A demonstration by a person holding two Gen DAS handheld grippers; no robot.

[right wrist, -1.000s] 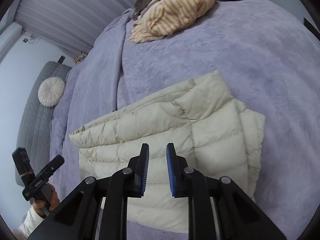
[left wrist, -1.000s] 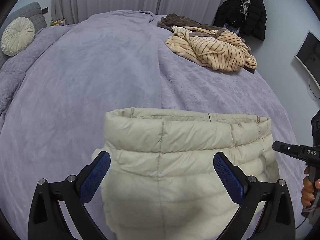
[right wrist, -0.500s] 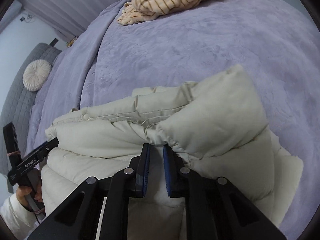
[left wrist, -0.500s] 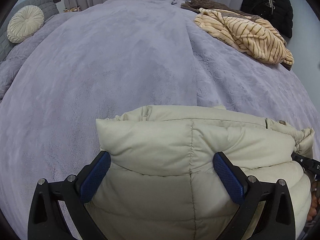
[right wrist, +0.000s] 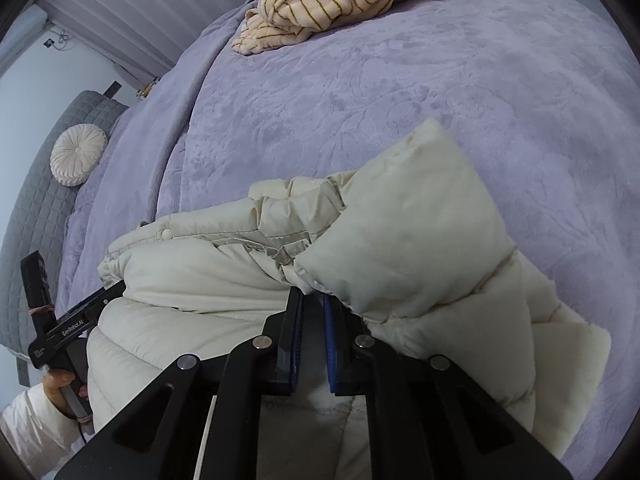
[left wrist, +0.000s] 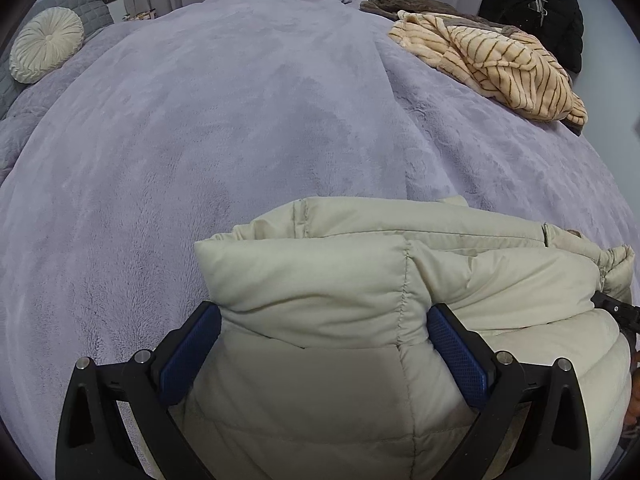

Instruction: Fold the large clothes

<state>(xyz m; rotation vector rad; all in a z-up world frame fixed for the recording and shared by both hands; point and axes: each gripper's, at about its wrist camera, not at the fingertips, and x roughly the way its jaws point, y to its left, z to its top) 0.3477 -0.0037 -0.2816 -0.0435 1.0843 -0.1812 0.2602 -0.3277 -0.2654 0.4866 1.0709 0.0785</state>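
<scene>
A cream puffer jacket (left wrist: 328,280) lies folded on the lilac bedspread (left wrist: 240,120), its upper layer bunched up. My left gripper (left wrist: 324,332) is open wide, its blue pads on either side of the jacket's folded edge, which bulges between them. In the right wrist view my right gripper (right wrist: 313,312) is shut on the jacket (right wrist: 400,220), pinching a fold of its edge between nearly closed jaws. The left gripper's body (right wrist: 72,320) shows at the jacket's left side there.
A striped beige garment (left wrist: 492,64) and a brown one (left wrist: 408,0) lie at the far right of the bed. A round cream cushion (left wrist: 46,50) rests by the grey headboard (right wrist: 36,200). A black coat (left wrist: 536,4) hangs beyond the bed.
The flat jacket has been lifted and folded forward; its top layer is now bunched over the lower one. The right gripper went from empty to pinching the jacket edge. The left stayed open.
</scene>
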